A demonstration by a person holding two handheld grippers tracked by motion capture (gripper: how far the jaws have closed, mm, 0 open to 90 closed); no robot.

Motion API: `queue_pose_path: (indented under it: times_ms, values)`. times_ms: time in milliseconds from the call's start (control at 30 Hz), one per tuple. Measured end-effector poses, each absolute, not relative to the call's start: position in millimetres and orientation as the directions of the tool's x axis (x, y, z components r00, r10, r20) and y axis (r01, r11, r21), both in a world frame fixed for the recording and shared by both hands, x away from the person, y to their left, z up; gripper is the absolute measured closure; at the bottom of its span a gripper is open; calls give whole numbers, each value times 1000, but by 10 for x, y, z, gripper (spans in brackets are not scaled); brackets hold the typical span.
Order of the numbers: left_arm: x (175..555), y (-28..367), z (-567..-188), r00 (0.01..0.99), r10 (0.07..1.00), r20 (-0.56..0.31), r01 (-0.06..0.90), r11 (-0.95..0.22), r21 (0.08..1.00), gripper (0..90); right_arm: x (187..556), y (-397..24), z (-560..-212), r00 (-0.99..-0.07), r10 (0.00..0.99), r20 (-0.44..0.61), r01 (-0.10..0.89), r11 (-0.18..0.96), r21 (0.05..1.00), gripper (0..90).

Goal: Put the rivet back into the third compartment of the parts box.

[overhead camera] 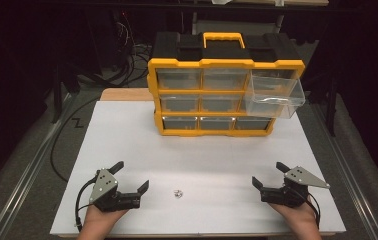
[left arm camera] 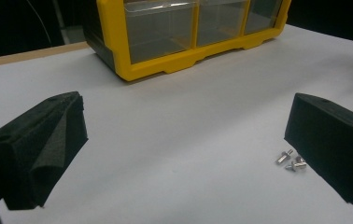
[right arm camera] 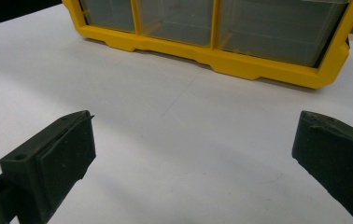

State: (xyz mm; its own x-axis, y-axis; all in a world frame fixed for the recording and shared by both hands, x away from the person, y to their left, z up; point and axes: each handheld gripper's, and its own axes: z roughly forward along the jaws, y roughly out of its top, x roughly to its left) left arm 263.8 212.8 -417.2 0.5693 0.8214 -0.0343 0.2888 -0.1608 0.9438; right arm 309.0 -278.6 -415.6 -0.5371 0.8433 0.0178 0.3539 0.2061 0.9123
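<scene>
- A yellow and black plastic organizer [overhead camera: 212, 95] stands upright at the far middle of a flat white worktop [overhead camera: 127, 135]. It has a yellow handle on top and three rows of clear drawers.
- One clear drawer [overhead camera: 275, 97] at the upper right is pulled out and juts forward over the worktop.
- A few small, shiny metal screws [overhead camera: 178, 193] lie in a tight cluster near the front edge, between the two hands.
- The left gripper [overhead camera: 132, 176] rests at the front left, its black foam-padded fingers [left arm camera: 39, 149] spread apart and holding nothing. In the left gripper view the screws [left arm camera: 290, 161] lie just beside one finger.
- The right gripper [overhead camera: 268, 174] rests at the front right, fingers [right arm camera: 53, 158] also spread wide and empty.
- A broad stretch of bare white surface lies between the grippers and the organizer.
- Dark cables [overhead camera: 127, 55] trail on the floor beyond the far left edge.
</scene>
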Motion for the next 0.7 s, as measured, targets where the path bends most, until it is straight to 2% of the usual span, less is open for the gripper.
queue_pose_path:
  times_ms: [400,700]
  values:
    - [2628,2171,-4160,568,822,-38,282,-152,947,3,3089,-2757,-4153,-539,842,15,349,207,914,0]
    - [2630,2121,-4165,593,805,-30,281,-172,944,3,3137,-2664,-4165,-575,818,-6,344,248,906,0]
